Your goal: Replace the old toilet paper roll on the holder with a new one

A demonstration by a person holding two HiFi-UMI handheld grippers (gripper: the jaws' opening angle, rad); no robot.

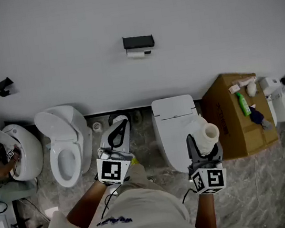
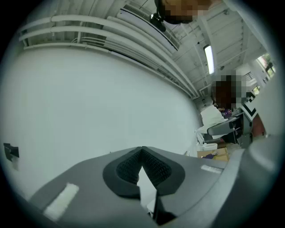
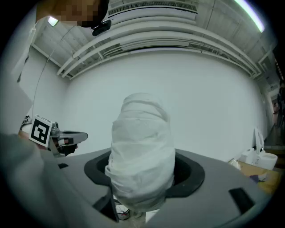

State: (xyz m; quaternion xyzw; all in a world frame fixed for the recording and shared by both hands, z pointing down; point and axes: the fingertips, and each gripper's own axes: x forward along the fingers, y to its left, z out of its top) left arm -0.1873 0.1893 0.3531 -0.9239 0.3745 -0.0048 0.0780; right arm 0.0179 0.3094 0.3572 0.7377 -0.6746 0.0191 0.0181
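White wall (image 1: 198,23) above, mottled stone floor (image 1: 259,183) below, toilets lined along the wall's foot, a cardboard box (image 1: 234,123) at the right. High on the wall, a black holder (image 1: 138,42) with the old roll (image 1: 136,54) just under it. Clamped in the right gripper (image 1: 204,146), well below the holder and over a closed-lid toilet (image 1: 175,127): the new toilet paper roll (image 3: 142,151), long axis along the jaws, free end toward the wall; left gripper (image 2: 142,150) pinched shut on nothing.
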